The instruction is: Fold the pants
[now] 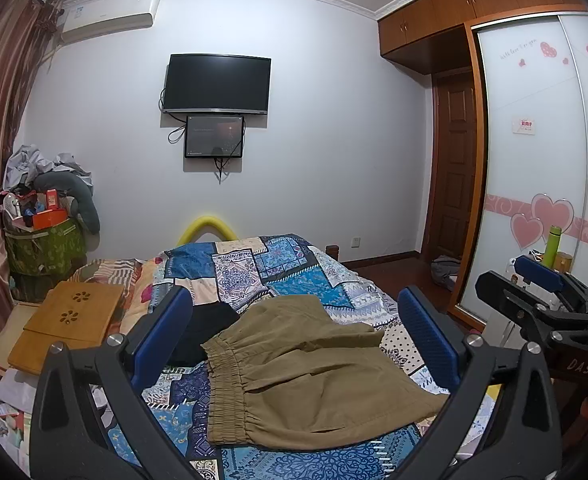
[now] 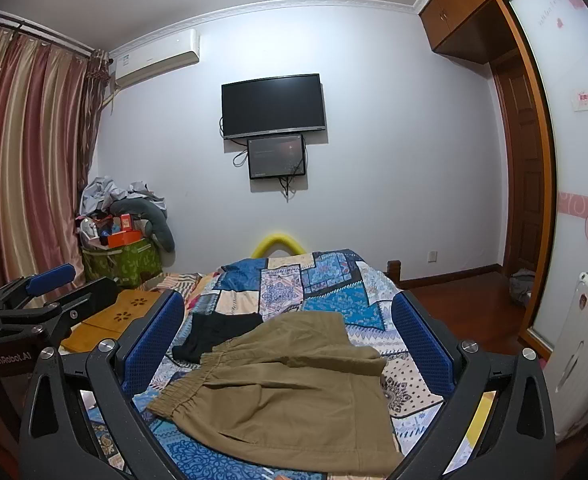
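On the bed [image 1: 197,264], khaki pants [image 1: 314,368] were seen untouched; 2 hand-held grippers, left [image 1: 294,344] and right [image 2: 289,344], were held wide, and the elastic waistband [image 1: 227,392] would best be gripped evenly.

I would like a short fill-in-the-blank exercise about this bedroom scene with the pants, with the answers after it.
1. The khaki pants lie on the patchwork ____.
2. Both the left gripper and the right gripper are ____, holding nothing.
3. Beside the waistband lies a ____ garment.
4. The television hangs on the ____.

Answers: bed; open; black; wall
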Available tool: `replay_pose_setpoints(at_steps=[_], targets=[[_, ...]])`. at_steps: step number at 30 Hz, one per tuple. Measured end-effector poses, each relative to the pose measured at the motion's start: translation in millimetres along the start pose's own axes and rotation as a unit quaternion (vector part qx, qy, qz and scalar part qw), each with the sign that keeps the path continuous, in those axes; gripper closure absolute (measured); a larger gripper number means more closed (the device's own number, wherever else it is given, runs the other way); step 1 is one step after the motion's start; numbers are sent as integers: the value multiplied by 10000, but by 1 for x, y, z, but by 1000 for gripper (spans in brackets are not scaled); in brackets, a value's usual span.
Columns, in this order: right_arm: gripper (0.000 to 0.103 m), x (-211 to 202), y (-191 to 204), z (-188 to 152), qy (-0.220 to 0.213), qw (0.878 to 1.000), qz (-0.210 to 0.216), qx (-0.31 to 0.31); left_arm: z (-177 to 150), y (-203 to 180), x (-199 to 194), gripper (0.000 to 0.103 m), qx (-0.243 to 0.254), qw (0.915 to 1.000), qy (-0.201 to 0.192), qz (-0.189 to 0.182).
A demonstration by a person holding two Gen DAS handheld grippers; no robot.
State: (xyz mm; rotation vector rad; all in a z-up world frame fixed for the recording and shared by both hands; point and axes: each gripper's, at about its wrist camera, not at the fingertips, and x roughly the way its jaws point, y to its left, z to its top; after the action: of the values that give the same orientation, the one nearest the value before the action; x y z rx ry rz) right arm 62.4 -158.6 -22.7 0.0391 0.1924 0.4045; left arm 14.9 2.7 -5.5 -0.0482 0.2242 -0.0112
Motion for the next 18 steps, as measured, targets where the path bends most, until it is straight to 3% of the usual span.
replay_pose_setpoints(at_steps=[11, 18], targets=[[0, 12, -7, 0, 83, 9999, -35, 66, -2, 4, 22, 0, -70, 9999, 99, -122], [0, 56, -35, -14, 398, 9986, -341, -93, -16, 28, 95, 0, -168, 9967, 792, 10]])
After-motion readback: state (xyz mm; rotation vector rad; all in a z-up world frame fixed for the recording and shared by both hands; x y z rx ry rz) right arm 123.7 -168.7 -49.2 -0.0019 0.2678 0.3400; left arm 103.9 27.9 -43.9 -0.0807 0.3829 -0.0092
